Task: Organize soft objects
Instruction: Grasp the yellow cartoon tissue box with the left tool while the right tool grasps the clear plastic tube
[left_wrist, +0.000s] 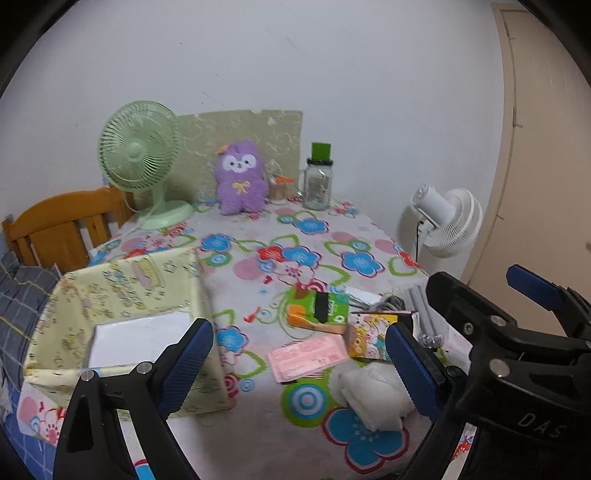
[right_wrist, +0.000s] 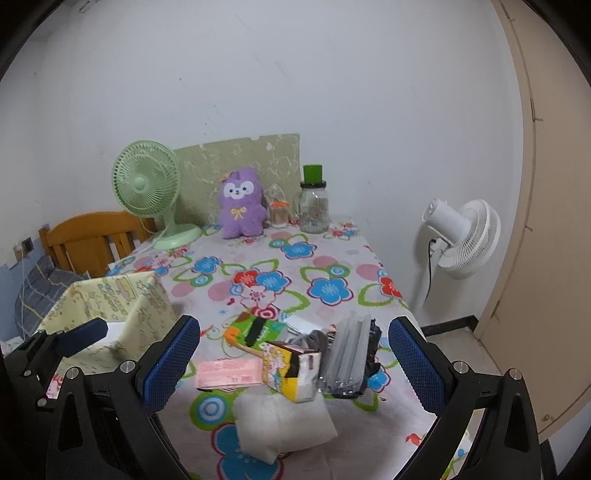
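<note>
Both claws hover low over the near edge of a desk covered in a bright flowered cloth. The left claw stands wide with nothing between its blue pads, and the right claw is likewise spread wide and empty. Just ahead of them lies a white soft pouch, crumpled on the cloth nearest the edge. Behind it sit a pink packet lying flat, a cartoon-printed carton on its side, and a green and orange tissue pack farther back. To the right of the carton is a clear packet of grey strips with something dark under it, perhaps cloth, though the view is too muddled to say. On the left side of the desk stands a pale yellow fabric bin, open-topped, with a white sheet on its floor. At the far end, against the wall, a purple plush toy sits upright between a green desk fan and a glass jar with a green lid. A white floor fan stands beyond the desk's right edge.
</note>
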